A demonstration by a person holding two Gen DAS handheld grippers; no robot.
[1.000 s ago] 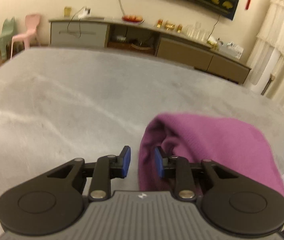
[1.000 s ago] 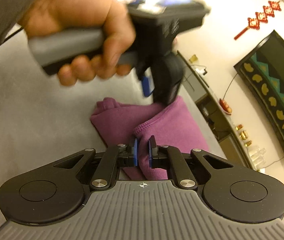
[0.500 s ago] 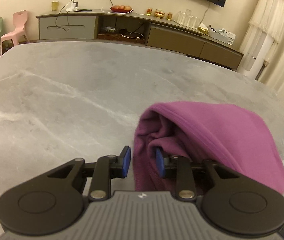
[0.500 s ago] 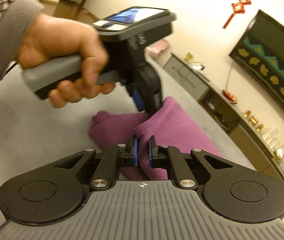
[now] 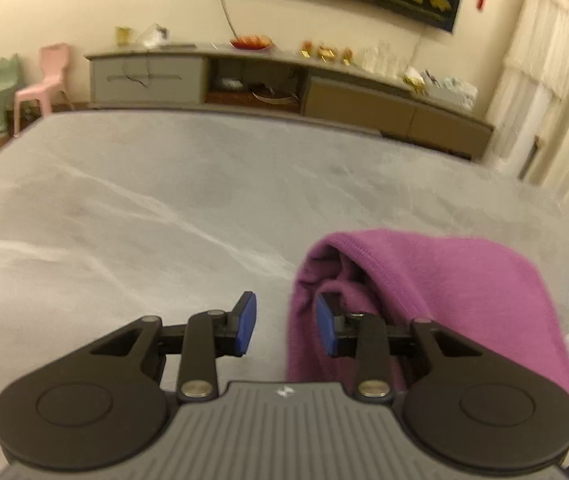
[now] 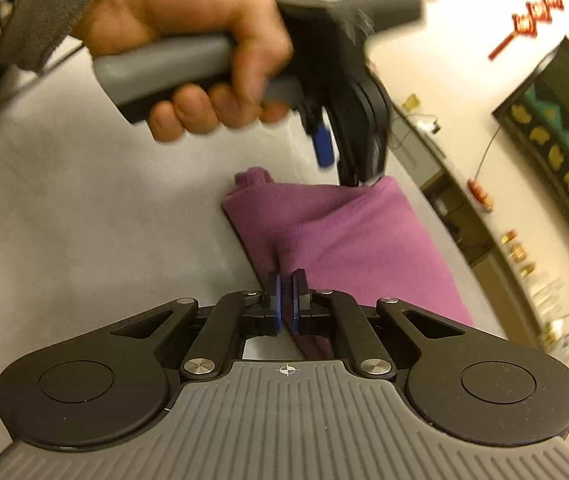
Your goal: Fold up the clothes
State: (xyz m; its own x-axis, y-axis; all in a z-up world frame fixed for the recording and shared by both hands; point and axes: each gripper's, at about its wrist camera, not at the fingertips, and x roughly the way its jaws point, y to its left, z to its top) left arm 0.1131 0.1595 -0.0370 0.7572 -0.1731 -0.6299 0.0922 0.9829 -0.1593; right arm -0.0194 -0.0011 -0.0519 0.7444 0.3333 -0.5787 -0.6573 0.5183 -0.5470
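Observation:
A folded purple garment [image 5: 456, 288] lies on the grey marbled table [image 5: 132, 220]. My left gripper [image 5: 286, 330] is open, with its right finger tucked into the garment's open folded edge and its left finger over bare table. In the right wrist view the garment [image 6: 348, 232] lies ahead, and my right gripper [image 6: 285, 306] is shut on its near corner. The left gripper [image 6: 324, 144], held in a hand, hovers at the garment's far edge there.
A long low sideboard [image 5: 284, 84] with small items stands beyond the table's far edge. Two small plastic chairs [image 5: 40, 84] stand at the far left. White curtains [image 5: 544, 60] hang at the right. The person's hand and sleeve [image 6: 156, 32] fill the upper left of the right wrist view.
The left gripper has lifted and tilted a little, and its jaws have opened slightly wider. The right gripper has stayed shut on the garment's corner as the view turned.

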